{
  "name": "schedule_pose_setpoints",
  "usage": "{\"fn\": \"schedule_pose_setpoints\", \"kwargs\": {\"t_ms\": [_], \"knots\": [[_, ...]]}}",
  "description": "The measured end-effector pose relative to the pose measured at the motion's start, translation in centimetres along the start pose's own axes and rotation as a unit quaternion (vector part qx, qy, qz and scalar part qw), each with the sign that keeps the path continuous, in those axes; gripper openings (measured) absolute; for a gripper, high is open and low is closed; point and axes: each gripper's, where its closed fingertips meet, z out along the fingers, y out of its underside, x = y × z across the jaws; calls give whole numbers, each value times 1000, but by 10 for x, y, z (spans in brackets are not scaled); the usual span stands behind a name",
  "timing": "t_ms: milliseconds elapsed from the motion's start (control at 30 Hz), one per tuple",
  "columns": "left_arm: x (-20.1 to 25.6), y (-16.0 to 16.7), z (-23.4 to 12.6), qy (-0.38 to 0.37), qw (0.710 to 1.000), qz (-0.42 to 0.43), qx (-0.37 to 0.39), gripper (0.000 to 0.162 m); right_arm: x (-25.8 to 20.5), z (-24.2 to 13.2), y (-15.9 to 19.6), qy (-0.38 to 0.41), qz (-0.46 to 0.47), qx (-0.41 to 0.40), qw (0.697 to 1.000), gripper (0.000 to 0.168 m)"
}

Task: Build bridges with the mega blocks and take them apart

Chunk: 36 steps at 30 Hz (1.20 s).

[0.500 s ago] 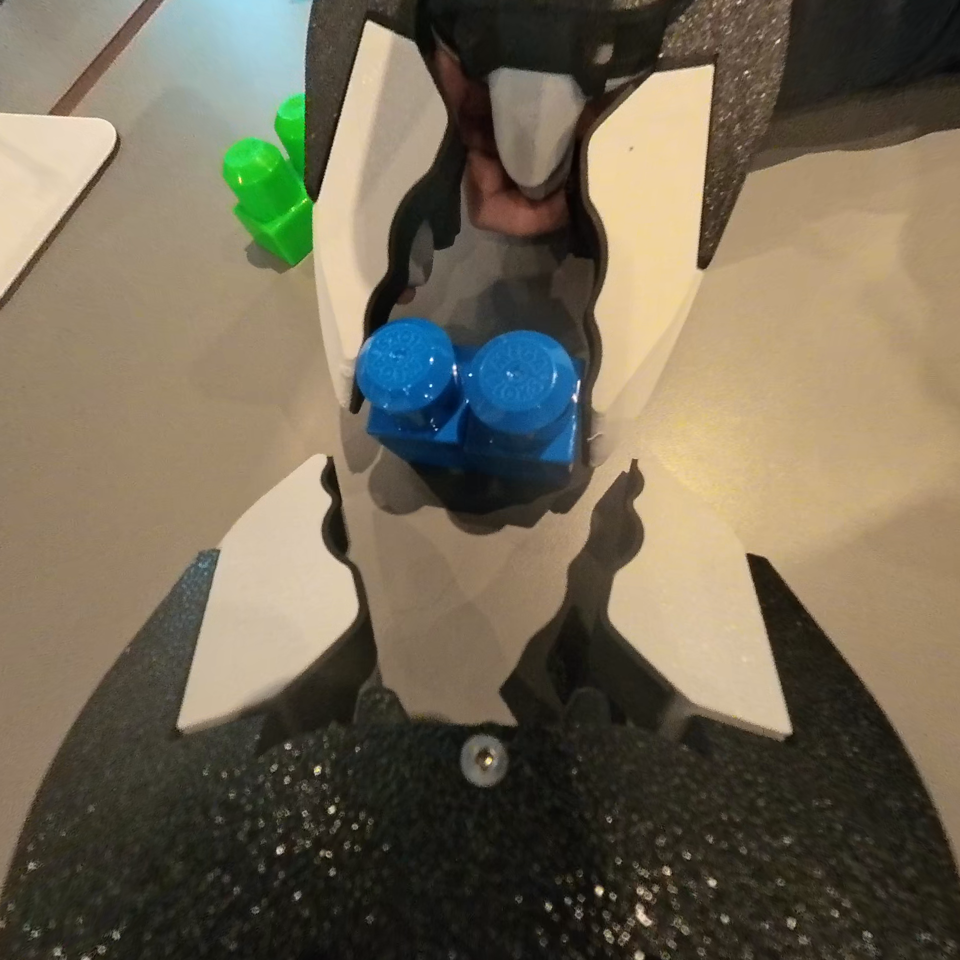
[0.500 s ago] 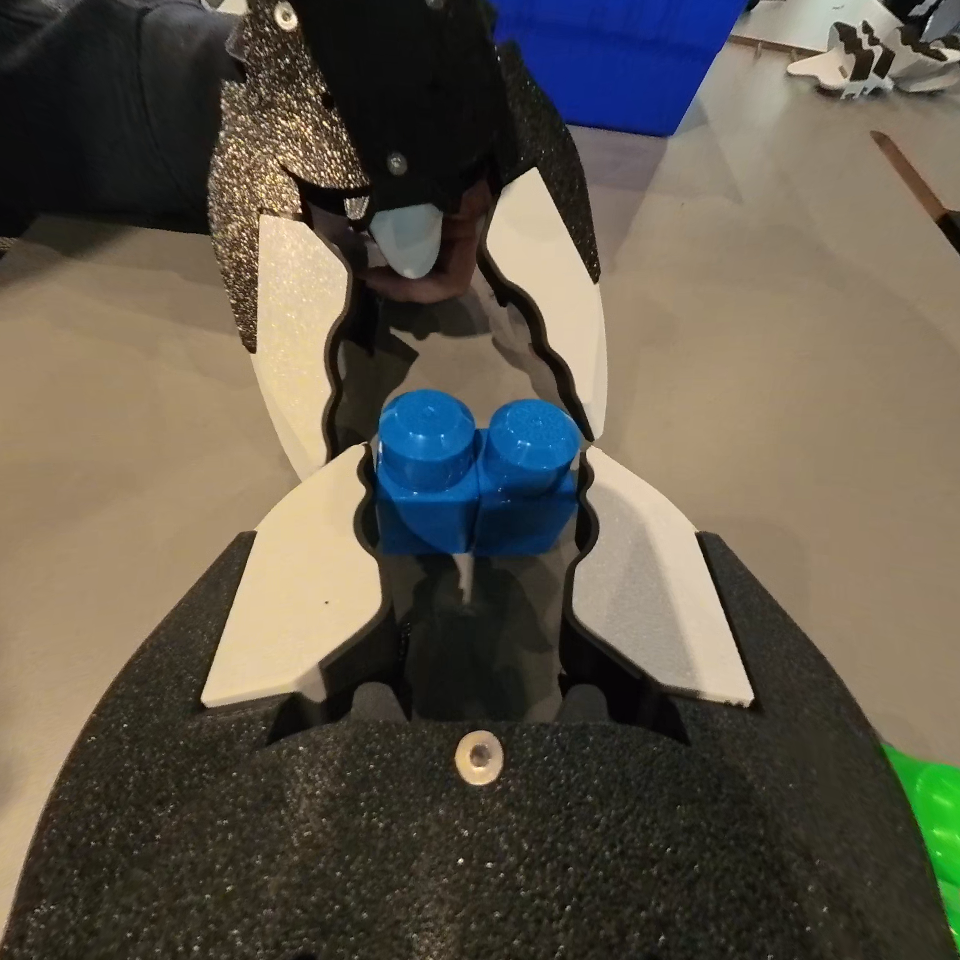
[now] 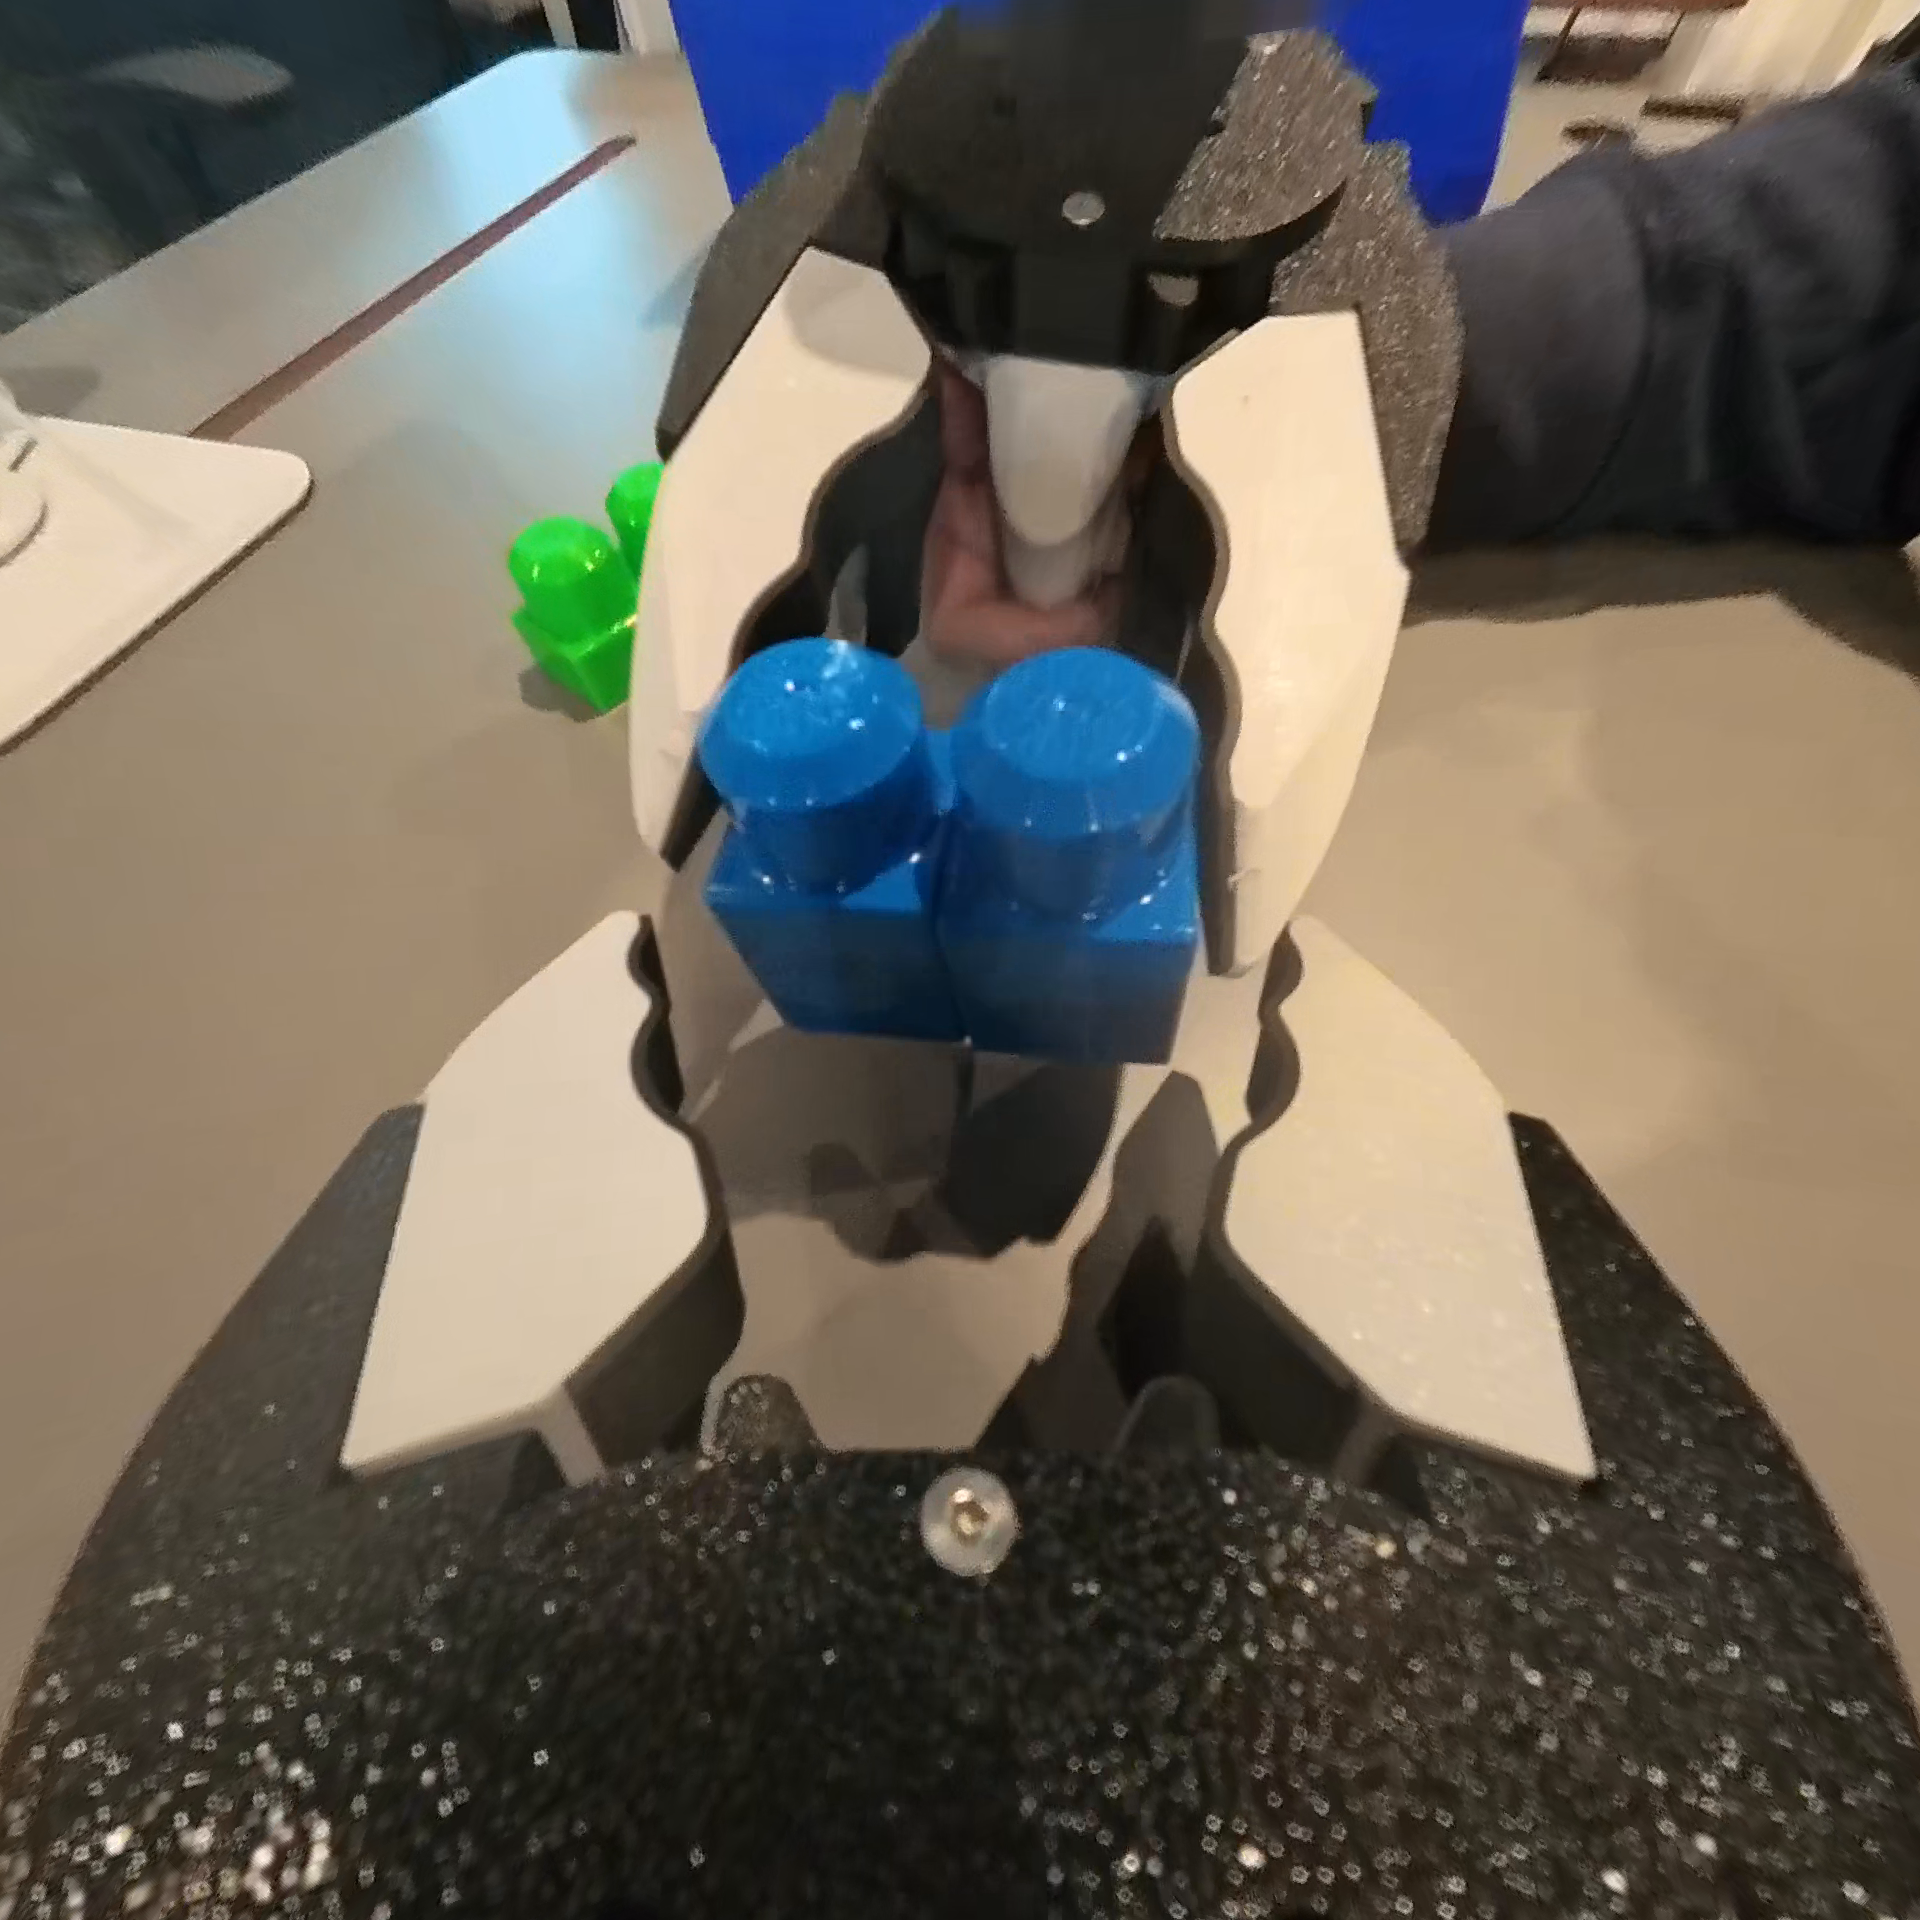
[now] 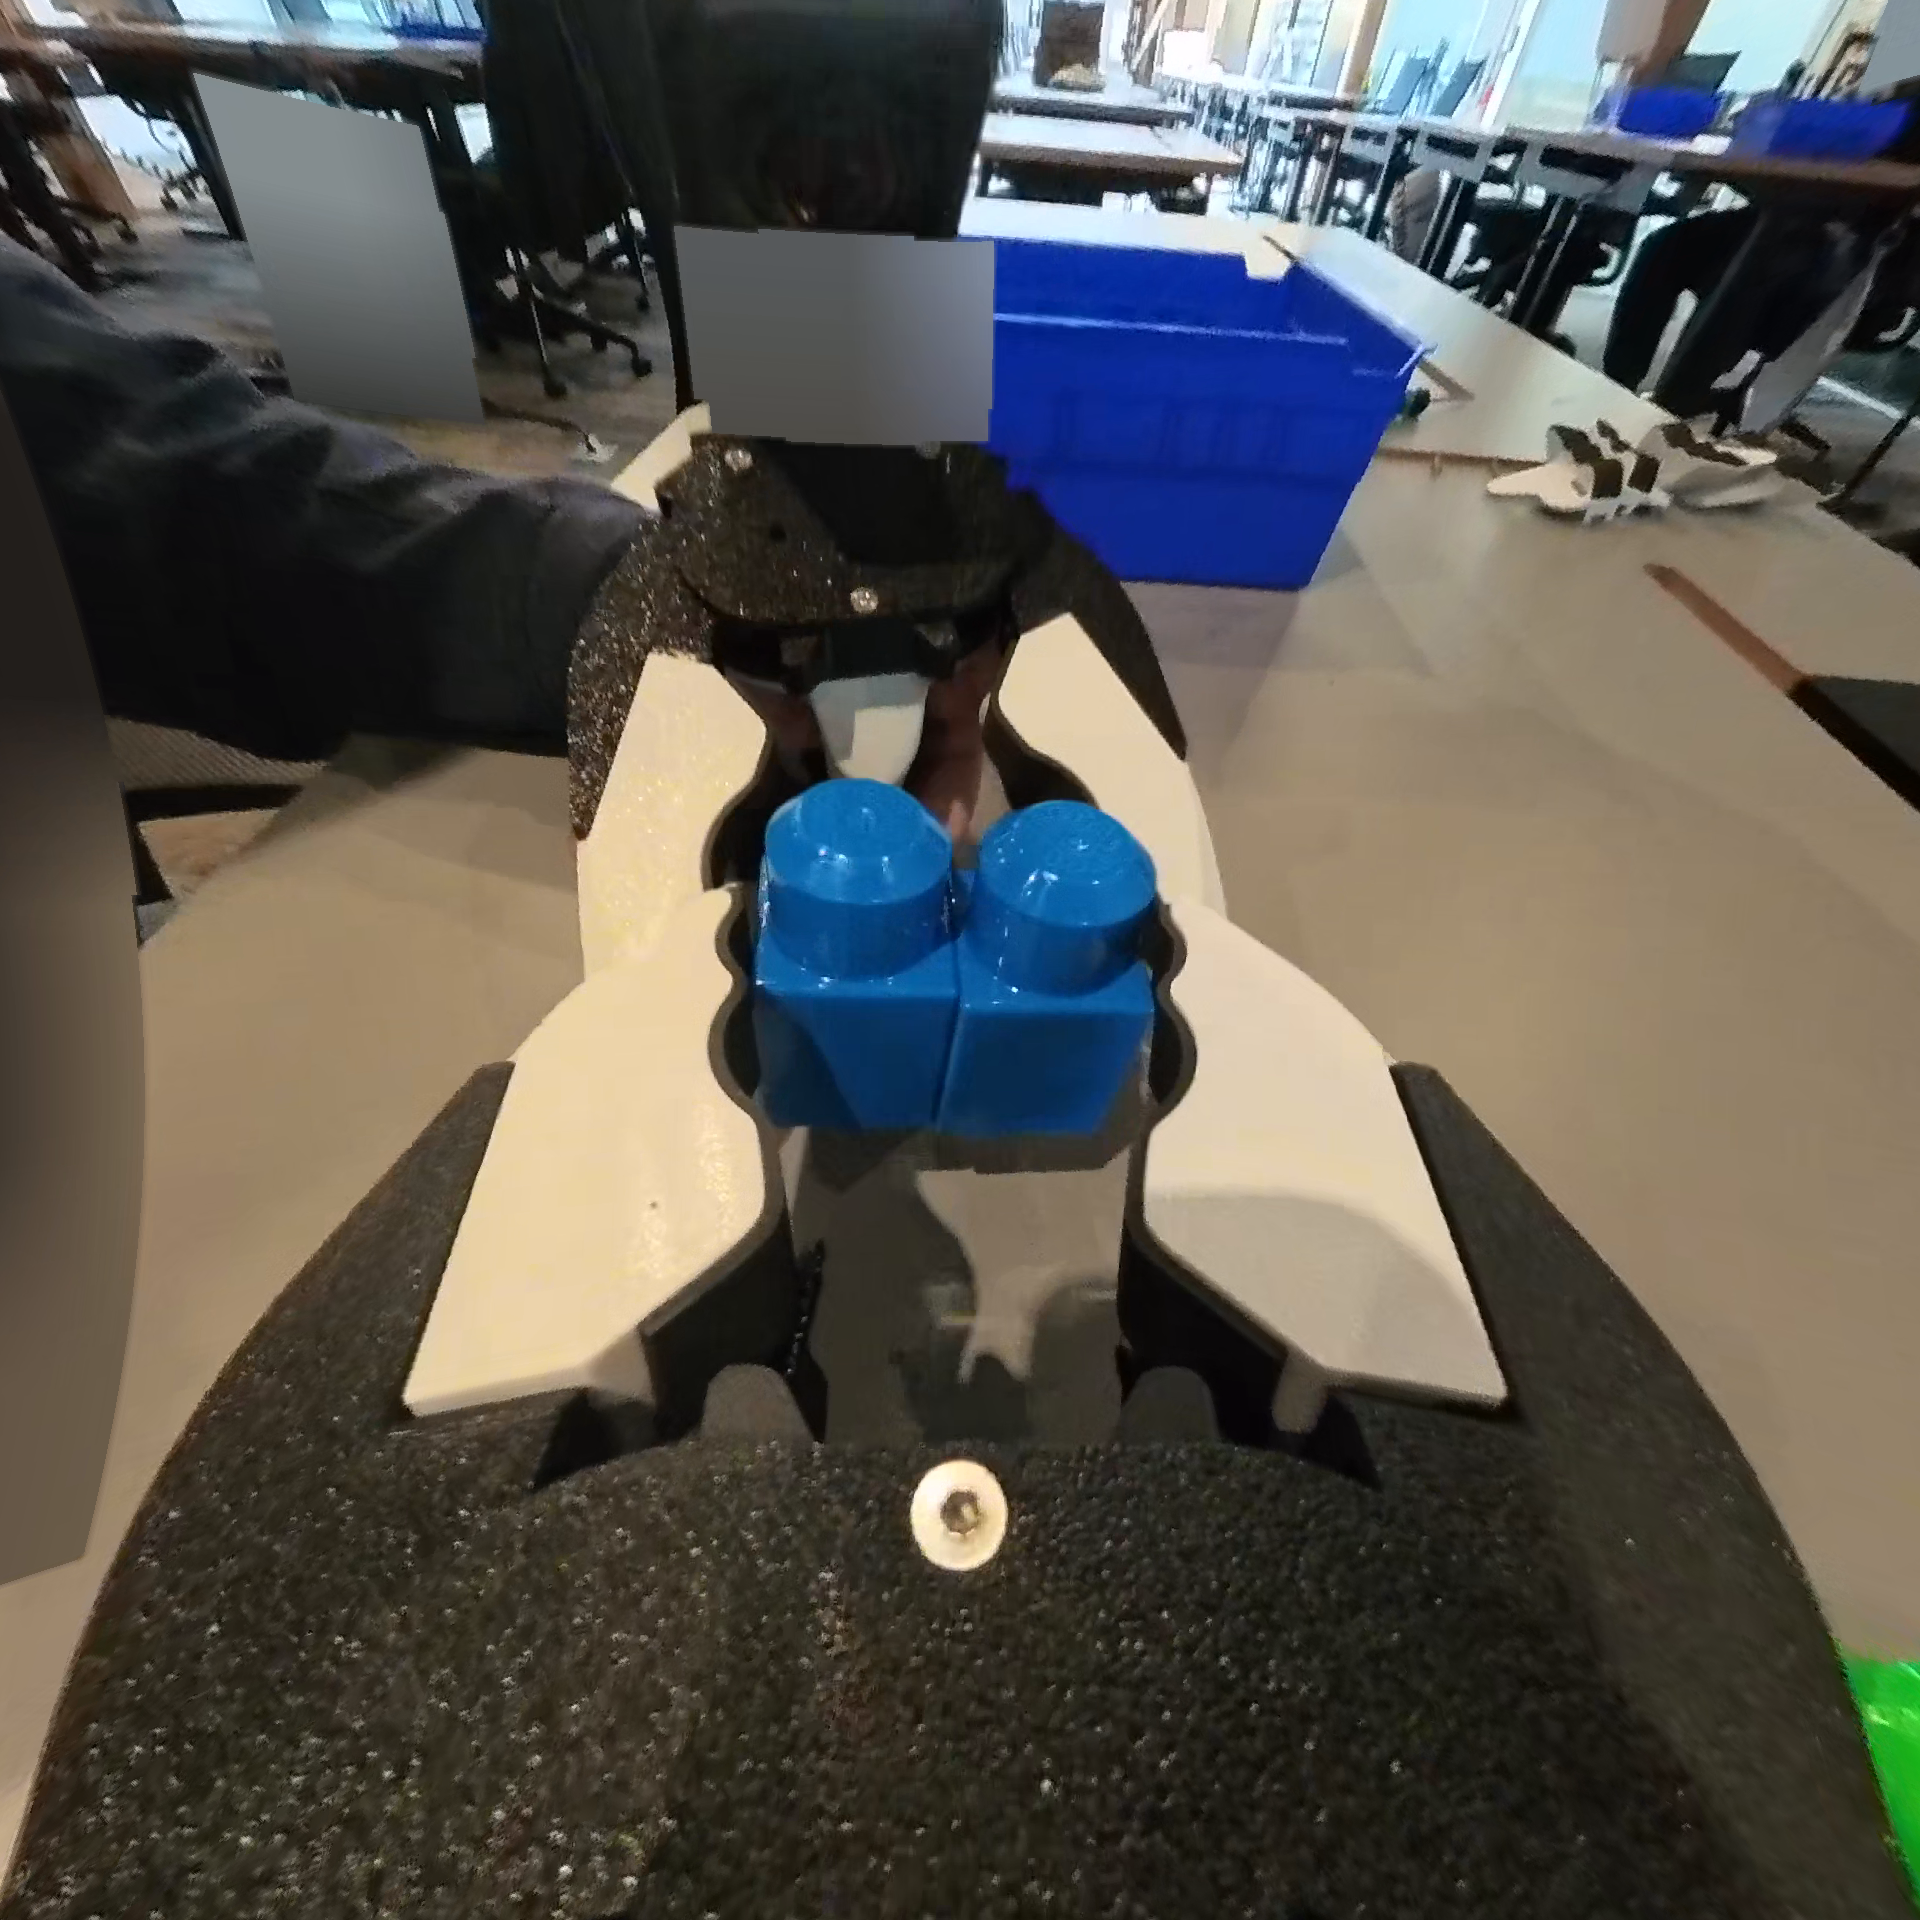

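A blue two-stud block (image 4: 951,997) hangs above the grey table (image 3: 208,987). My right gripper (image 4: 951,914) is shut on it, with a finger against each side. The block also shows in the left wrist view (image 3: 951,862), between the right gripper's white fingers (image 3: 1299,623). My left gripper (image 3: 966,935) faces the right one; its jaws are open and stand a little clear of the block on both sides. A green block (image 3: 571,613) stands on the table to the left, beyond the grippers. A green patch (image 4: 1881,1766) shows at the right wrist view's lower right edge.
A blue bin (image 4: 1195,416) stands on the table behind the grippers. A white flat base (image 3: 135,540) lies at the left. A dark sleeve (image 3: 1662,364) reaches in from the right. Spare black-and-white parts (image 4: 1600,468) lie far right. The green block (image 3: 571,613) sits 12 cm or so from the ends of my left fingers.
The blue block has risen off the table in the right gripper. Both views now look more level, so the bin and room show. The left jaws kept their width.
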Motion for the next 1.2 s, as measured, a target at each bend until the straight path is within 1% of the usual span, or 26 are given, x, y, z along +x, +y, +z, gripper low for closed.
{"fn": "schedule_pose_setpoints", "kwargs": {"t_ms": [233,533,567,633,767,833,1033,1067,1200], "knots": [[3,-15,-3,16,998,-28,49,97,0,-3,-8,-2,8,27,1000,73],[4,-19,-2,16,998,-25,63,92,-1,-4,-17,-1,9,53,999,72],[4,-20,-2,16,997,-26,66,91,-2,-5,-19,-2,8,57,998,67],[4,-23,-3,17,997,-25,76,89,-4,-5,-22,-6,11,68,998,65],[6,-25,-5,26,996,-31,82,85,-5,-6,-25,-9,14,75,997,67],[6,-26,-5,21,996,-24,80,81,-5,-7,-26,-10,13,79,997,69],[5,-29,-6,11,996,-15,82,80,-5,-8,-28,-8,3,82,997,69],[5,-29,-6,8,996,-13,83,80,-5,-9,-29,-9,4,83,996,77],[5,-32,-6,-3,996,2,86,78,-6,-9,-31,-10,-2,93,996,76]]}}
